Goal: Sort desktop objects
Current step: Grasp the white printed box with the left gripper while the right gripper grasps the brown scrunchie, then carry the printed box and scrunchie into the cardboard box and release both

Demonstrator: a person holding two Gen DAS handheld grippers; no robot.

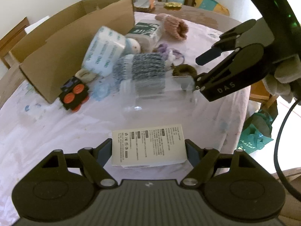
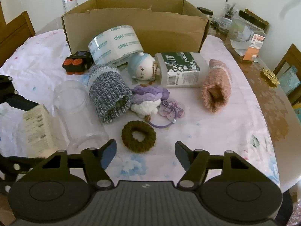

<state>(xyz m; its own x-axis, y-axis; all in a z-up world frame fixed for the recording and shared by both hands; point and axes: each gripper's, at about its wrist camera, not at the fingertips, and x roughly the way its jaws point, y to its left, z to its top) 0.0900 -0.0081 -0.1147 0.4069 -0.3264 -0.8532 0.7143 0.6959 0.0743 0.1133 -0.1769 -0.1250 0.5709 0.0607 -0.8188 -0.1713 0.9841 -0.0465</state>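
The white printed box [image 1: 148,145] sits low in the centre of the left wrist view, clamped between the two pads of the left gripper [image 1: 148,150]. In the right wrist view the same box shows at the left edge, beside a clear plastic jar [image 2: 75,113] lying on its side. The right gripper [image 2: 145,155] hangs with jaws apart and nothing between them, just below a brown scrunchie [image 2: 138,136] on the pale tablecloth [image 2: 216,131]. Above these lie a blue-grey knitted sleeve [image 2: 109,92], a purple plush keychain [image 2: 148,99], a pink knitted mitten [image 2: 216,86], a medical swab container [image 2: 180,69], a pack of tape rolls [image 2: 116,43] and a black toy with orange wheels [image 2: 77,64]. An open cardboard box [image 2: 135,22] stands at the top centre.
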